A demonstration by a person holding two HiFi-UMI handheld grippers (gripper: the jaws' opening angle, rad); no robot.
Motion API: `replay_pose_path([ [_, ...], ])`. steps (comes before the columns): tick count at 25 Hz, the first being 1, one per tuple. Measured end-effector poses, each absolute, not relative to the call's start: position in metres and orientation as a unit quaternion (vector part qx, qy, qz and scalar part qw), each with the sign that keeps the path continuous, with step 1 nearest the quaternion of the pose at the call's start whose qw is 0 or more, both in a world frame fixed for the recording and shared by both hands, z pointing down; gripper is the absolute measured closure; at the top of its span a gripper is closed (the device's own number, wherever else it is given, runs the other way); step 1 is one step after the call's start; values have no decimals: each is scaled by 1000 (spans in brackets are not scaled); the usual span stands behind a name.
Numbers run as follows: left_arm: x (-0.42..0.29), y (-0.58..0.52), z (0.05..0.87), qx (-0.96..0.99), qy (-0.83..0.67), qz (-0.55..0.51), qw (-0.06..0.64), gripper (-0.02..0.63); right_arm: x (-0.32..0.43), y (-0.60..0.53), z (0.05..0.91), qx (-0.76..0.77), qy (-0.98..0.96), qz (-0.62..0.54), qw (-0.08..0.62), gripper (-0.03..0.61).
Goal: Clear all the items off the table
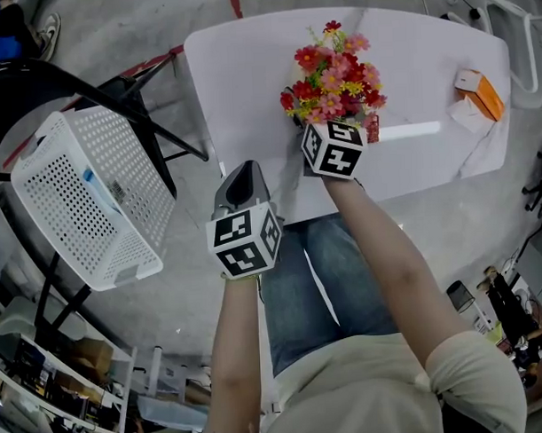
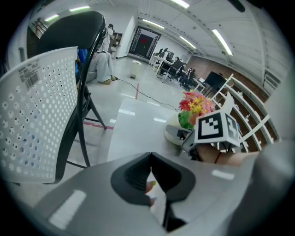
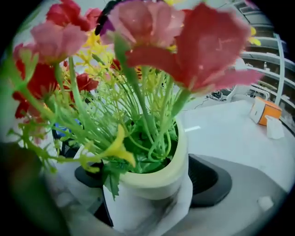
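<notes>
A pale pot of red, pink and yellow artificial flowers [image 1: 333, 76] stands near the front edge of the white table [image 1: 425, 46]. My right gripper [image 1: 326, 127] reaches in from the near side, and the pot [image 3: 152, 179] sits between its widely spread jaws. I see no pad pressing on the pot. My left gripper [image 1: 245, 174] hovers off the table's near left corner, its jaw tips meeting [image 2: 150, 156], and I see nothing held in it. From the left gripper view the flowers [image 2: 196, 103] and the right gripper's marker cube [image 2: 214, 126] show at the right.
An orange box [image 1: 481, 94] and a white packet [image 1: 467, 115] lie at the table's right end. A white perforated basket [image 1: 84, 200] rests on a black chair [image 1: 35, 82] to the left of the table. My legs are under the table's near edge.
</notes>
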State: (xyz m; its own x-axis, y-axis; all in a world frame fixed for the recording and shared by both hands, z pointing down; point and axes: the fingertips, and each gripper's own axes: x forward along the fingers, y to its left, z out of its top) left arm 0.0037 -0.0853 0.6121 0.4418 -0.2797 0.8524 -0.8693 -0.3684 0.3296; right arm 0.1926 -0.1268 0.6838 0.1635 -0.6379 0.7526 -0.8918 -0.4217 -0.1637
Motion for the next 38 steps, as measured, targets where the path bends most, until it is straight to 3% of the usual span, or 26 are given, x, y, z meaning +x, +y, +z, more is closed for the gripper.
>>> replay_pose_path([
  [38,-5,-73,607,734,-421,336,413,606,185,-110,672,703,-561,391,194,71],
])
